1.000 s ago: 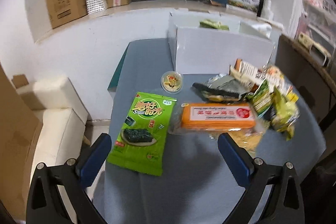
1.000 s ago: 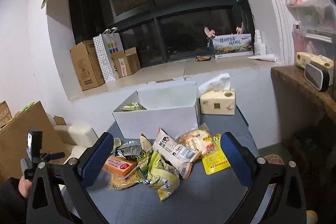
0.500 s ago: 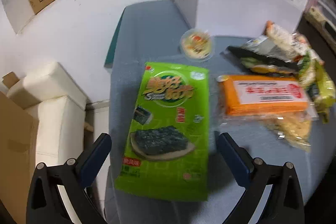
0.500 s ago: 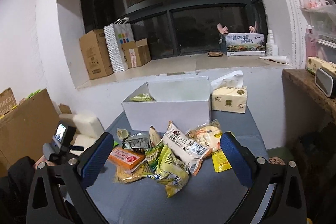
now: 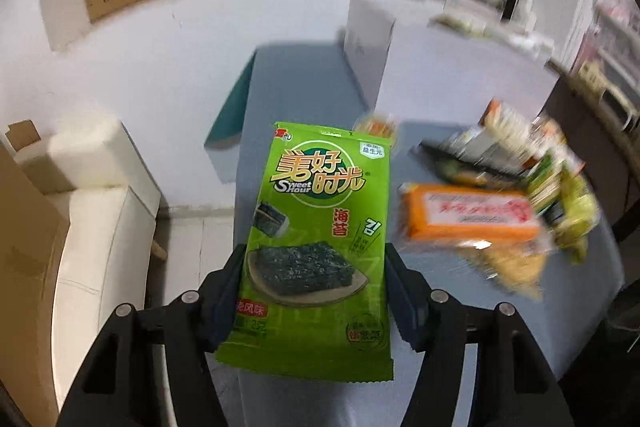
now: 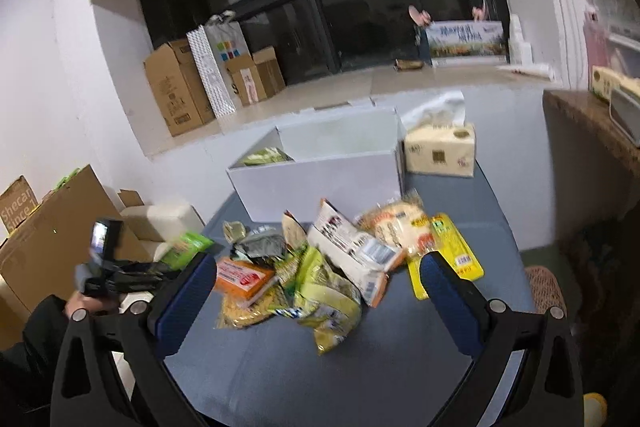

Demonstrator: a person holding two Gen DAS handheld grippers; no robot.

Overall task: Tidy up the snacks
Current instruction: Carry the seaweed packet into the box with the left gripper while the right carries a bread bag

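Seaweed packet (image 5: pixel 320 227), green, sat between the left gripper (image 5: pixel 314 291) pads; jaws had just been closing and both pads pressed its long edges, the top pointing to 12 o'clock over the grey table (image 5: pixel 288 79). Orange pack (image 5: pixel 468 213) lay at 3 o'clock of it, white box (image 5: pixel 366 43) at 1 o'clock. Right gripper (image 6: pixel 318 301) hung with jaws wide and nothing between them, over the snack heap (image 6: pixel 332 267).

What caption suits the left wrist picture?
Left tongs closing on a green seaweed snack packet, orange packet beside it.
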